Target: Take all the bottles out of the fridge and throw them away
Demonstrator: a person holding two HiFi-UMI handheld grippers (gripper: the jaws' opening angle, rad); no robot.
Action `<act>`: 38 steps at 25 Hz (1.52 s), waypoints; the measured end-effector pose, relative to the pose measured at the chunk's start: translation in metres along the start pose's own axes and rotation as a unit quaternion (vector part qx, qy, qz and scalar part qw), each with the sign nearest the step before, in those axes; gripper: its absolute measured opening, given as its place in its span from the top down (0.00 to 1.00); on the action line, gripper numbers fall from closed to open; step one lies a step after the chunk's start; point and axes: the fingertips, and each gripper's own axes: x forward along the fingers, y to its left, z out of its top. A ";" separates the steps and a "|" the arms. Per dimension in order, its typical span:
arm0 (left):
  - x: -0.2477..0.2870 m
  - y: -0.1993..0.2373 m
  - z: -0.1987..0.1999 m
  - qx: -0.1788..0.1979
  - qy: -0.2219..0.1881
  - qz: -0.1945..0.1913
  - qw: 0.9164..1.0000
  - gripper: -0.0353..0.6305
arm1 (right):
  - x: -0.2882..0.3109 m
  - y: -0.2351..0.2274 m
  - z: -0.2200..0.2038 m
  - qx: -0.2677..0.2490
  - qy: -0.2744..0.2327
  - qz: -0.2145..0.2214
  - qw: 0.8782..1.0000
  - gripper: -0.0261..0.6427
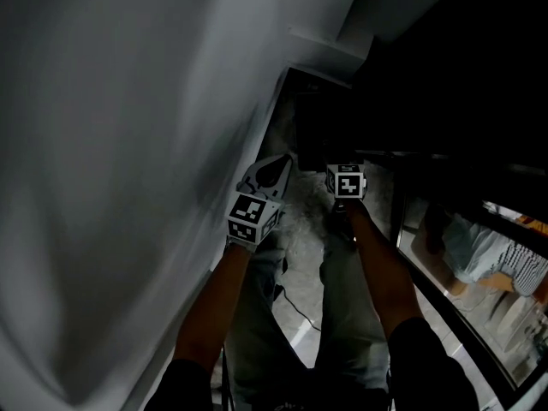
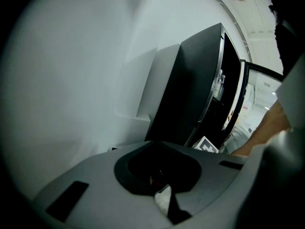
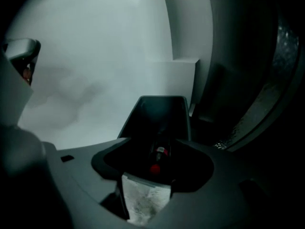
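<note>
Right gripper view shows my right gripper with jaws spread and gripping nothing, aimed down at the dark bin by the white wall on the left. My left gripper hangs beside it, but its jaws are lost in the gloom, so I cannot tell how they stand. What look like bottles stand in the open fridge to the right. With nothing in hand, fetching seems the step. Next I must swing right, reach in and clamp one.
</note>
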 end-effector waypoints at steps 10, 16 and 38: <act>-0.054 -0.042 0.087 -0.004 0.004 -0.017 1.000 0.94 | -0.141 0.012 0.067 0.002 -0.065 -0.037 0.997 0.81; -0.101 -0.080 0.162 0.004 -0.011 -0.035 0.999 0.94 | -0.276 0.041 0.131 0.018 -0.137 -0.045 0.989 0.95; -0.194 -0.364 0.356 0.086 -0.090 -0.087 0.988 0.94 | -0.694 0.004 0.185 0.028 -0.301 -0.010 0.953 0.95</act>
